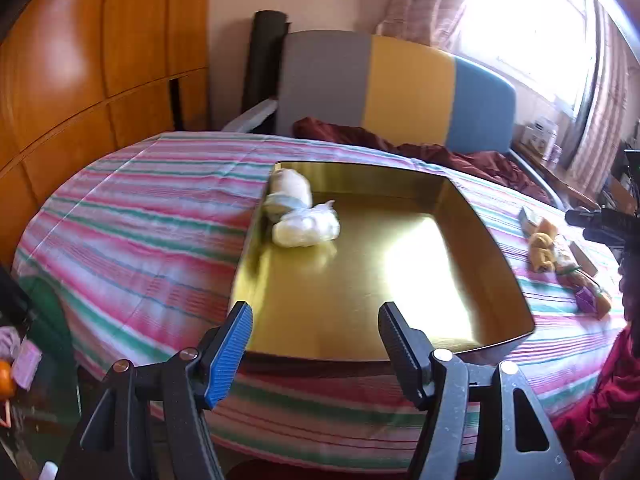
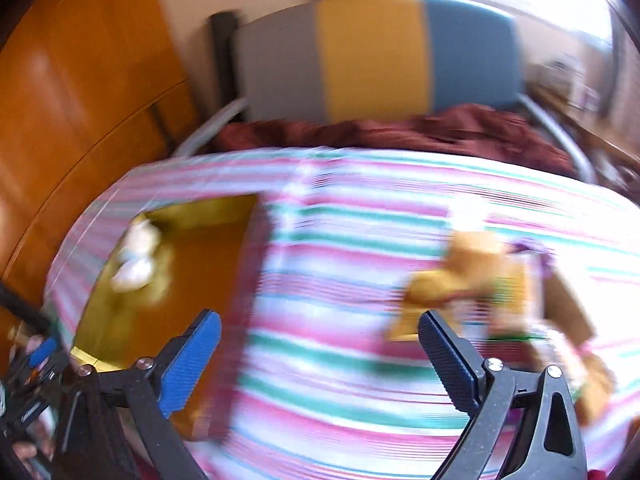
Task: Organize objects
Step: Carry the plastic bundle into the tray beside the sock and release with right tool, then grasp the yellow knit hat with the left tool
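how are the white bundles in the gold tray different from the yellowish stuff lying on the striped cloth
The white wrapped bundles sit inside the shiny gold tray, at its far left corner; the yellow-brown items lie outside it, on the striped cloth. The bundles look pale and rounded, the items darker and strung out. Neither is gripped.

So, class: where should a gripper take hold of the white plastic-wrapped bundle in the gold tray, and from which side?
Grip the white bundle across its plump middle, coming from above. It lies flat near the gold tray wall, so a side approach looks blocked on the left.
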A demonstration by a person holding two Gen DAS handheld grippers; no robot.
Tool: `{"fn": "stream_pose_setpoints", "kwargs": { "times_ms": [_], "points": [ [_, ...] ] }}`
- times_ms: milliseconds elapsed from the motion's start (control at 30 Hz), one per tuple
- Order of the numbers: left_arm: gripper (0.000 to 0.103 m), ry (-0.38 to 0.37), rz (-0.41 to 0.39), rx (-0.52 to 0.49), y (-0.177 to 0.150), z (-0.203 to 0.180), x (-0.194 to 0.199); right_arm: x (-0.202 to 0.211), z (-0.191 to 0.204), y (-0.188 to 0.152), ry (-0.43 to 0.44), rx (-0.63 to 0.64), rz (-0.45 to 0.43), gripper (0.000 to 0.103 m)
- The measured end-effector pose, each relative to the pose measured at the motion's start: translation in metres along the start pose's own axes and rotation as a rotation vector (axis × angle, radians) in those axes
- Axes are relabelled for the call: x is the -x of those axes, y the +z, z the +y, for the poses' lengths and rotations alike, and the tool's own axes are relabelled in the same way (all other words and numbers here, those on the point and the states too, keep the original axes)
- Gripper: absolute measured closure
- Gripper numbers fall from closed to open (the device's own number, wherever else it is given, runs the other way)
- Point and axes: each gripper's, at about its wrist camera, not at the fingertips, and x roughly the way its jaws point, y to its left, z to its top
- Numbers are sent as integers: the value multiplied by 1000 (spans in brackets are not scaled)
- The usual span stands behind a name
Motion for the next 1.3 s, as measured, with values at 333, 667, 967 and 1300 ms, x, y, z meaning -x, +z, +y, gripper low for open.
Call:
{"fn": "stream_pose_setpoints", "kwargs": {
  "times_ms": [333, 667, 967, 1300],
  "points": [
    [37, -161, -22, -181, 30, -85, -1, 33, -177, -12, -280, -462, -146, 0],
    [37, -359, 88, -316, 47, -201, -30, 40, -215, -29, -173, -712, -166, 0],
    [23, -376, 195, -330, 54, -264, -78, 43, -234, -44, -103, -856, -195, 0],
    [19, -387, 252, -320, 61, -310, -132, 38, -235, -43, -52, -867, -182, 0]
  ]
}}
